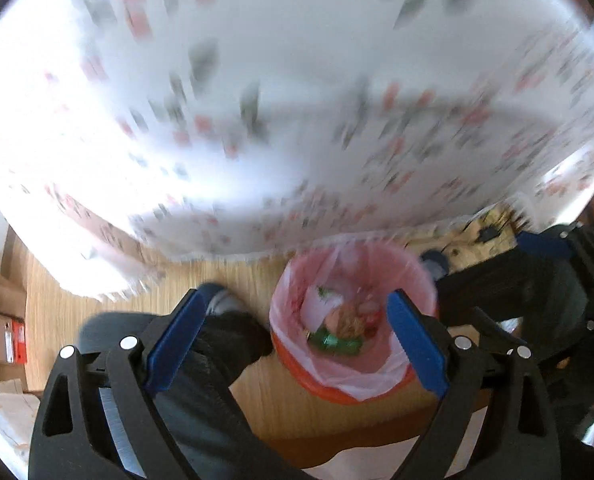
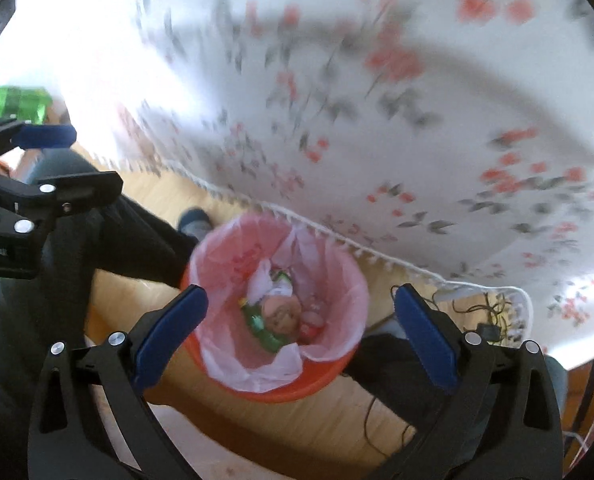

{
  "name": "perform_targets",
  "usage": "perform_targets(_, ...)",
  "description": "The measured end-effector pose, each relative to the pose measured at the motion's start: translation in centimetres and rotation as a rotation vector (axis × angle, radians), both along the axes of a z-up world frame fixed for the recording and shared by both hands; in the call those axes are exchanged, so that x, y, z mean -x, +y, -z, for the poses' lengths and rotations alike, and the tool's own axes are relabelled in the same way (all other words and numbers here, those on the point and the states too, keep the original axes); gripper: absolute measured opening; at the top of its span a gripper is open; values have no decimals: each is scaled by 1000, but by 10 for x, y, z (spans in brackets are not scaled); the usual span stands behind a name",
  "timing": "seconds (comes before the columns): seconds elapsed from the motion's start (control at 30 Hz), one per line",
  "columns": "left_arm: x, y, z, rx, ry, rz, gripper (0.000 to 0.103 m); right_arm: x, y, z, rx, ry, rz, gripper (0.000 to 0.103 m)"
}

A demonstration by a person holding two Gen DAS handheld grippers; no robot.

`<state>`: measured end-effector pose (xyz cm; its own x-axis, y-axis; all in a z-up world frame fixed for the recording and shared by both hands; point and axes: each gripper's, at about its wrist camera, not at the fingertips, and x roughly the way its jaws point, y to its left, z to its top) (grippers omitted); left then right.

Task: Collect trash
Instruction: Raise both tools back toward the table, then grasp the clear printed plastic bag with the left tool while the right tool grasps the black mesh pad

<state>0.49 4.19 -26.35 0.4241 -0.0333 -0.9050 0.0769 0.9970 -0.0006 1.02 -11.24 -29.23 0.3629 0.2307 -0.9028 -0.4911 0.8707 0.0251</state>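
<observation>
We hold both grippers above the bin (image 1: pixel 353 320), which stands on the wooden floor (image 1: pixel 233 280) at the edge of the cloth-covered worktop (image 1: pixel 297 100).

1. Key relation. In the left wrist view the bin sits in the lower centre-right of the frame, ahead of and below the left gripper (image 1: pixel 297 340); its mouth reaches the right-hand finger, not the left-hand one. In the right wrist view the bin (image 2: pixel 277 304) lies in the lower centre, almost squarely between the fingers of the right gripper (image 2: pixel 301 336). We judge the right gripper the better centred over the bin. The bin is round, so no long axis governs the approach.

2. Gripper state. Both grippers stand released, fingers spread wide, nothing between them.

3. Container. The bin is orange and lined with a pink bag (image 2: pixel 337 288). Inside lie mixed trash (image 2: pixel 281 312): a green wrapper, white paper, a tan crumpled piece and something red. Blur prevents closer identification.

4. Surroundings. A green object (image 2: pixel 19 104) shows at the upper left of the right wrist view, near the left gripper (image 2: pixel 49 136); we cannot tell what it is. No loose trash is discernible on the blurred worktop.

5. Judgement. The trash seen is already in the bin; any next piece must be located first.
</observation>
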Motion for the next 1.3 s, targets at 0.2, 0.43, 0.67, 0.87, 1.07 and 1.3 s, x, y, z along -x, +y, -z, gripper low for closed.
perform_targets(0.2, -2, -6, -103, 27, -163, 67, 98, 4, -16, -95, -33, -177, 32, 97)
perform_targets(0.43, -45, -24, -195, -15, -344, 145, 98, -33, -30, -180, -34, -360, 64, 97)
perform_targets(0.67, -119, -37, -236, -15, -418, 173, 98, -101, -42, -228, -46, -446, 105, 97)
perform_targets(0.87, -184, -59, -253, -15, -448, 180, 98, -162, -54, -247, -52, -471, 157, 97)
perform_targets(1.07, -261, -86, -247, 1, -435, 188, 98, -222, -59, -240, -50, -444, 181, 97)
perform_targets(1.3, -359, -111, -217, 14, -389, 178, 98, -280, -64, -217, -55, -391, 203, 97)
